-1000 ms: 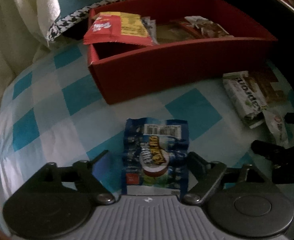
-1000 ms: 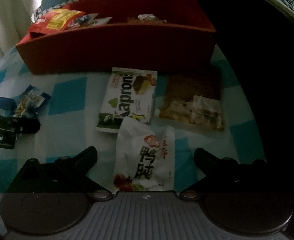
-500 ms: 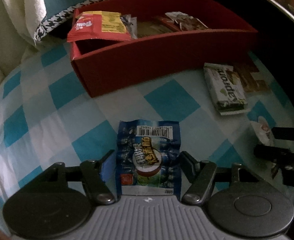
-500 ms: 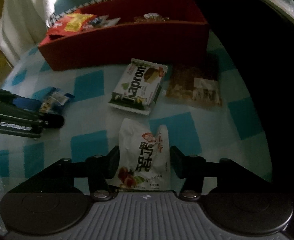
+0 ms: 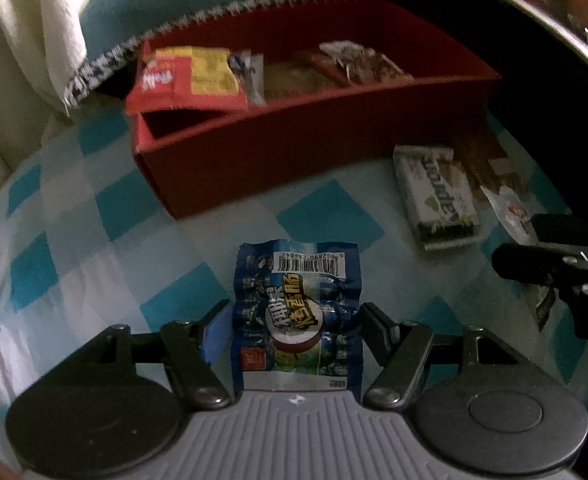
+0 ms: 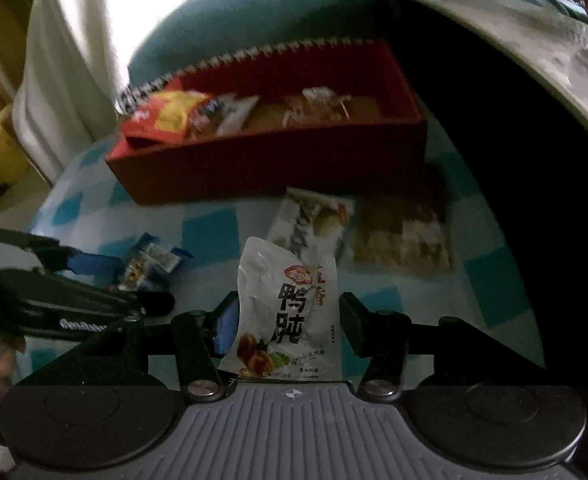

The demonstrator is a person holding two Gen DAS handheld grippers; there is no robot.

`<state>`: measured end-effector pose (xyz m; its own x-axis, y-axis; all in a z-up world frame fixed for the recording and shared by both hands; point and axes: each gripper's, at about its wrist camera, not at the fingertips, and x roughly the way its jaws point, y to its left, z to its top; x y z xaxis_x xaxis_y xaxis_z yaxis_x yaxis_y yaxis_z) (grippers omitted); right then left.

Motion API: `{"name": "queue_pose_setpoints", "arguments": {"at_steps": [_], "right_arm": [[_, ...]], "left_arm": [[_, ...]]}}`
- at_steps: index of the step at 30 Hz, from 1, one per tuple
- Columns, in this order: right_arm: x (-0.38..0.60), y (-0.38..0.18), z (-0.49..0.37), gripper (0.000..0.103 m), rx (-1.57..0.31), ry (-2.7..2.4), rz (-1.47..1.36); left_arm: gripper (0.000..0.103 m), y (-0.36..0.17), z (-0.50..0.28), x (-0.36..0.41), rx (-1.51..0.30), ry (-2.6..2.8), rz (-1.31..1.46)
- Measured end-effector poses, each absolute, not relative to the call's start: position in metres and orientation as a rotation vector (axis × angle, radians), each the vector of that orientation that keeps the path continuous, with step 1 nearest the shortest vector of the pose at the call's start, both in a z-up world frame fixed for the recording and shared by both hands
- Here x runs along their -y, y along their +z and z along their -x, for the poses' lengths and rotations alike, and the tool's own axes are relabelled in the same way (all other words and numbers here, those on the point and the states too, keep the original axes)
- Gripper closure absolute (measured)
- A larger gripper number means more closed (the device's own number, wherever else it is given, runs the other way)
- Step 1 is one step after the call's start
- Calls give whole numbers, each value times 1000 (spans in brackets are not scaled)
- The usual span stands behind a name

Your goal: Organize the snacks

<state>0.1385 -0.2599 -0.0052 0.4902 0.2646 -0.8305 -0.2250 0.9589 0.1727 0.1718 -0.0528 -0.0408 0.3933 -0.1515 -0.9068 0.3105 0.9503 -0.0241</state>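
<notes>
Blue snack packet [image 5: 297, 312] pinched in my left gripper [image 5: 294, 320] jaws above checked cloth [image 5: 93, 248] | white pouch [image 6: 287, 308] clamped in my right gripper [image 6: 287, 320] | red box [image 5: 314, 148] beyond, part-filled

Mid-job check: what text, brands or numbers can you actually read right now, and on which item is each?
"6 902890 234642", seen upside down, under the barcode on the blue snack packet in the left hand-held gripper.
"鸭肫" in black on the white pouch in the right hand-held gripper.
Large lettering on the green-and-white wafer pack, upside down and blurred: unreadable.
White lettering on the red-and-yellow bag in the red box: blurred, unreadable.
</notes>
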Motion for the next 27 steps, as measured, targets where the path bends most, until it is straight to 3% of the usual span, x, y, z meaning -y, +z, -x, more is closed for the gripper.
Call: {"name": "queue_pose_setpoints", "arguments": {"at_steps": [27], "right_arm": [[241, 46, -175, 42, -855, 314, -36]], "left_arm": [[41, 8, -184, 43, -927, -214, -153]]}}
